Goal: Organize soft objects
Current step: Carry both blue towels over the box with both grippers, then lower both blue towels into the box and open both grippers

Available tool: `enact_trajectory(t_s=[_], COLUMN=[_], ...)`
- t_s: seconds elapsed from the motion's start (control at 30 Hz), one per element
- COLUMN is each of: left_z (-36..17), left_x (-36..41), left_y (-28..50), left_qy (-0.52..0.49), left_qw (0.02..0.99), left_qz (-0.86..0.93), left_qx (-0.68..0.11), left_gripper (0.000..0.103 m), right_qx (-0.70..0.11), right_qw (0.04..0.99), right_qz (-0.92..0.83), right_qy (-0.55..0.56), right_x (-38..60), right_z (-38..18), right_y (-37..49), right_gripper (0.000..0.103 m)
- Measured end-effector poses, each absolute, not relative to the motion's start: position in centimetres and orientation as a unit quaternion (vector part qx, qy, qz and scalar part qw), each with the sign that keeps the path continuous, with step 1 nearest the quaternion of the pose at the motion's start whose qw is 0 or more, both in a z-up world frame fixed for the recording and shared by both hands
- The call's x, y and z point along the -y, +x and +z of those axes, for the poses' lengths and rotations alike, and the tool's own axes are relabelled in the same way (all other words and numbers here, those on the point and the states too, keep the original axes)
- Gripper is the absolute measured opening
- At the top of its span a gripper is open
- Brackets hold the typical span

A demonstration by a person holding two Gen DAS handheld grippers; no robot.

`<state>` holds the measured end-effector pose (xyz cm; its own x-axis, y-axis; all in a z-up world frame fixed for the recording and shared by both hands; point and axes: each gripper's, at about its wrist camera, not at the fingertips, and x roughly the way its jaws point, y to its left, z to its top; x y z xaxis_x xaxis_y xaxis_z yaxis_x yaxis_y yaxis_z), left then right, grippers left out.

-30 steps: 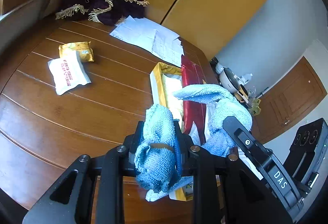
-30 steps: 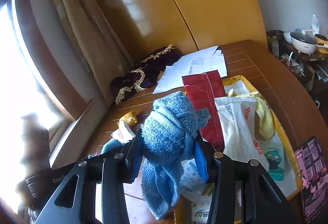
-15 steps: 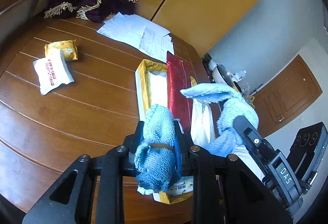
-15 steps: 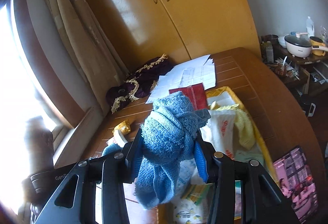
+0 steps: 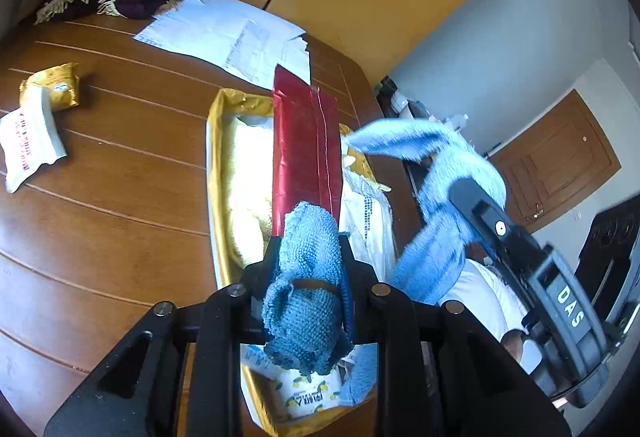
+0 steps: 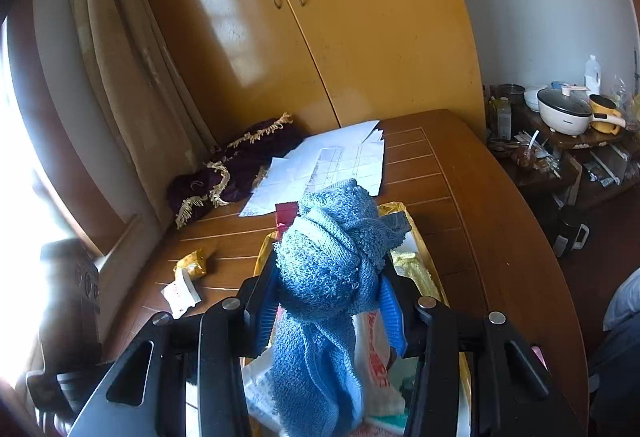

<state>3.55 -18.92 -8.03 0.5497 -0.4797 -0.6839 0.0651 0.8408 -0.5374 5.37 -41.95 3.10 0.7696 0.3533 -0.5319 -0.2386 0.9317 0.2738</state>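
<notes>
Blue towel (image 5: pixel 308 277) between raised hand-held grippers

White papers (image 5: pixel 228 33) and a yellow wardrobe (image 6: pixel 340 29) behind the table (image 5: pixel 100 205).

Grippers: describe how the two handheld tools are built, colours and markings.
Left gripper: matte black angular frame with triangular cut-outs, silver round bolts and thin black fingers. Right gripper: the same black frame and bolts, with ribbed blue pads on the fingers. Seen from the left wrist, its grey-black body bears white "DAS" lettering. No cables or sleeves are visible.
</notes>
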Motion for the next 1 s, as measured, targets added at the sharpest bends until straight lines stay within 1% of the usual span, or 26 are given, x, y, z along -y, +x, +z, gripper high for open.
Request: enact_trajectory(t_s=[0.2,0.33,0.43,0.53,0.6,0.67,0.73,0.87,0.93,1.0], left_z=[-9.5,-10.4,-10.5,-10.6,-10.8,-10.8,-10.8,-10.6,-10.5,-10.4], left_x=[19.8,20.1,20.0,20.3,20.5,20.5,20.5,20.2,20.0,19.8], left_y=[3.9,4.3,4.4,4.4,4.4,4.2,4.2,3.9,3.5,3.1], left_qy=[-0.211,-0.201,-0.195,-0.185,-0.179,-0.179,-0.179,-0.181,-0.186,-0.190], left_qw=[0.851,0.852,0.853,0.859,0.862,0.863,0.862,0.863,0.865,0.867], left_qz=[-0.163,-0.156,-0.159,-0.154,-0.155,-0.158,-0.164,-0.173,-0.173,-0.174], left_qx=[-0.452,-0.458,-0.456,-0.451,-0.447,-0.445,-0.444,-0.439,-0.432,-0.426], left_gripper=[0.022,0.023,0.023,0.024,0.025,0.030,0.037,0.047,0.056,0.059], right_qx=[-0.324,-0.357,-0.373,-0.379,-0.380,-0.374,-0.371,-0.372,-0.368,-0.362], right_qw=[0.926,0.914,0.914,0.913,0.912,0.914,0.915,0.910,0.909,0.908], right_qz=[0.176,0.186,0.160,0.150,0.151,0.150,0.148,0.151,0.152,0.154], right_qy=[0.078,0.050,0.022,0.031,0.040,0.047,0.058,0.105,0.127,0.143], right_x=[39.2,37.2,36.2,36.5,36.9,37.3,37.8,39.4,40.2,40.6], right_z=[1.9,-0.2,-1.7,-2.4,-2.2,-1.8,-1.6,-1.4,-1.3,-1.0], right_y=[9.4,11.0,11.5,11.9,12.0,11.5,11.0,10.3,9.6,8.9], right_gripper=[0.046,0.046,0.047,0.048,0.051,0.052,0.054,0.056,0.056,0.056])
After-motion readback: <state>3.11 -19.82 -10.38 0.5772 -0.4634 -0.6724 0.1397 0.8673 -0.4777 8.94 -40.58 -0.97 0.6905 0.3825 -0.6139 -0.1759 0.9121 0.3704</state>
